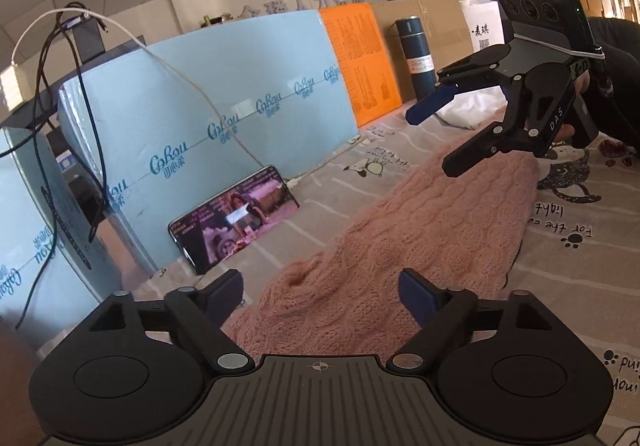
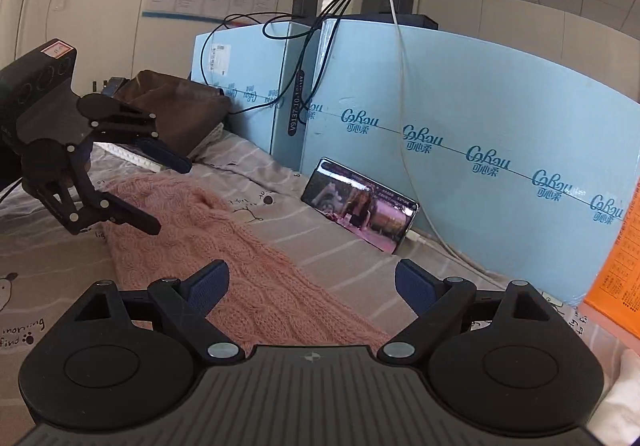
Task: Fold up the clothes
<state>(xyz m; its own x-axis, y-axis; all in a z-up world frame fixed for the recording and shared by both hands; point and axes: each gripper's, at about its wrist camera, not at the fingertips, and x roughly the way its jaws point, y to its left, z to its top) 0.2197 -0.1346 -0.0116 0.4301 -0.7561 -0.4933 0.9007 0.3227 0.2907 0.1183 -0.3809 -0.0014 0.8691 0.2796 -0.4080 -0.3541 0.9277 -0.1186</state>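
Note:
A pink knitted garment (image 1: pixel 404 242) lies folded in a long strip on the printed bedsheet (image 1: pixel 568 254); it also shows in the right wrist view (image 2: pixel 256 278). My left gripper (image 1: pixel 320 292) is open and empty, just above one end of the garment. My right gripper (image 2: pixel 310 286) is open and empty above the other end. Each gripper shows in the other's view, the right gripper (image 1: pixel 432 141) and the left gripper (image 2: pixel 170 195), both with jaws spread and nothing between them.
A phone (image 1: pixel 236 213) playing video leans on light blue foam boards (image 1: pixel 224 109) along the bed's edge. Cables (image 1: pixel 60 93) hang over the boards. An orange board (image 1: pixel 360 61), a dark cylinder (image 1: pixel 416 53), a white cloth (image 1: pixel 464 109) and a brown bag (image 2: pixel 176 101) stand beyond.

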